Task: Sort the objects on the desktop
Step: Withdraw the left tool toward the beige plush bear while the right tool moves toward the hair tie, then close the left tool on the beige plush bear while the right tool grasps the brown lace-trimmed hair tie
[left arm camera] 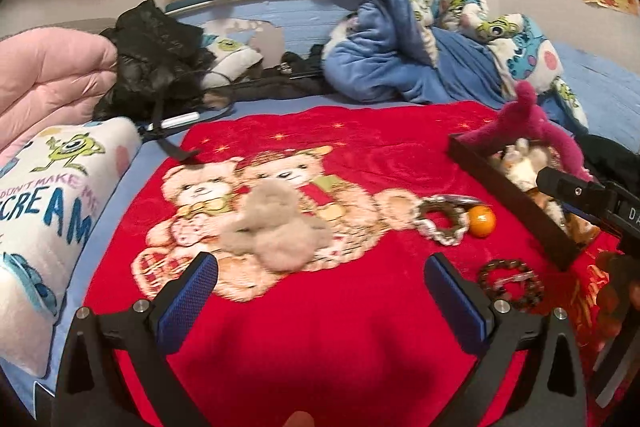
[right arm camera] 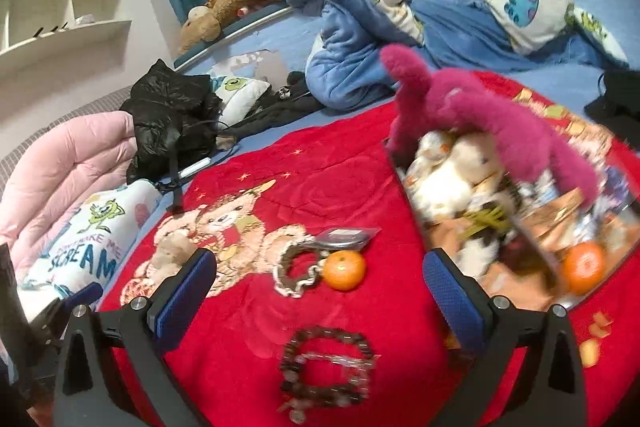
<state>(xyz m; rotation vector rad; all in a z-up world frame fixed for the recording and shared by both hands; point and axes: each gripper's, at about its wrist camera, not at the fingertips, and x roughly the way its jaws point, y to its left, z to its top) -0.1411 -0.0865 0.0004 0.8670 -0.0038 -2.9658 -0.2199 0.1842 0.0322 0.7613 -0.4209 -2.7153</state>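
A red bear-print blanket (left arm camera: pixel 320 327) covers the bed. Left tool (left arm camera: pixel 320 291) is released, empty, facing a beige plush (left arm camera: pixel 276 227). Right tool (right arm camera: pixel 320 291) is released above the bead bracelet (right arm camera: pixel 326 367). The orange (right arm camera: pixel 344 270) touches a scrunchie (right arm camera: pixel 296 273); the box (left arm camera: pixel 516 199) holds a magenta plush (right arm camera: pixel 480 115).

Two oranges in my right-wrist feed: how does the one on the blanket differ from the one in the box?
The loose orange lies on the red blanket, touching the frilly scrunchie; the boxed orange sits inside the box among toys. The loose orange shows its stem end and looks sharp; the boxed orange is blurred. Both are round, orange, and look similar in size.
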